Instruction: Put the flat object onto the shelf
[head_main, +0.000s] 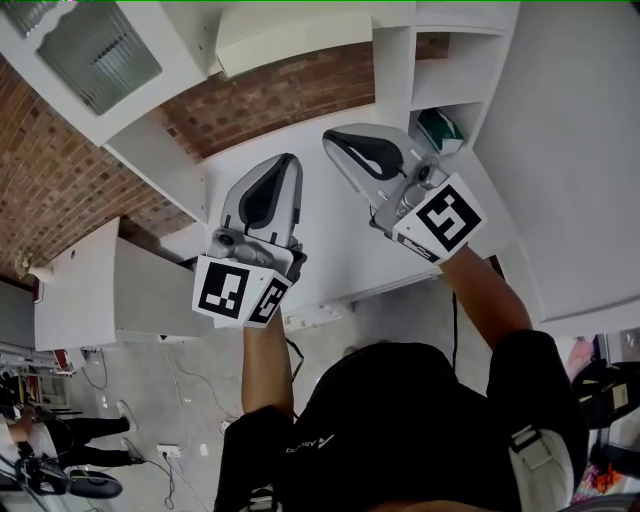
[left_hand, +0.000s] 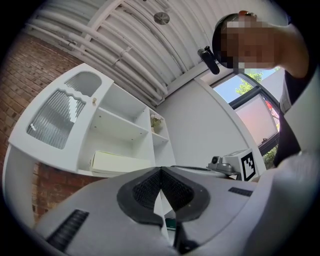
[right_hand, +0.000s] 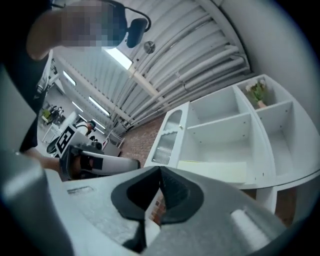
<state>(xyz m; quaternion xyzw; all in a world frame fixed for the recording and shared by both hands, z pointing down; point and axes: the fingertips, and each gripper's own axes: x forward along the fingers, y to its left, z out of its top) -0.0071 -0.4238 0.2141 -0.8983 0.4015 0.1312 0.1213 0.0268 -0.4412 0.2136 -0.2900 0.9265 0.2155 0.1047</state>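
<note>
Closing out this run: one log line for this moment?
left claw: shut, empty | right claw: shut, empty | flat object: lying on shelf | both claws: off it

Both arms held out forward, side by side. Left claw (head_main: 288, 162): jaws closed tip to tip, nothing between, marker cube (head_main: 238, 290) nearest body. Right claw (head_main: 332, 142): jaws together, empty, tilted so tip leans toward left claw. Left forearm (head_main: 265, 365) and right forearm (head_main: 492, 295) bare.
</note>
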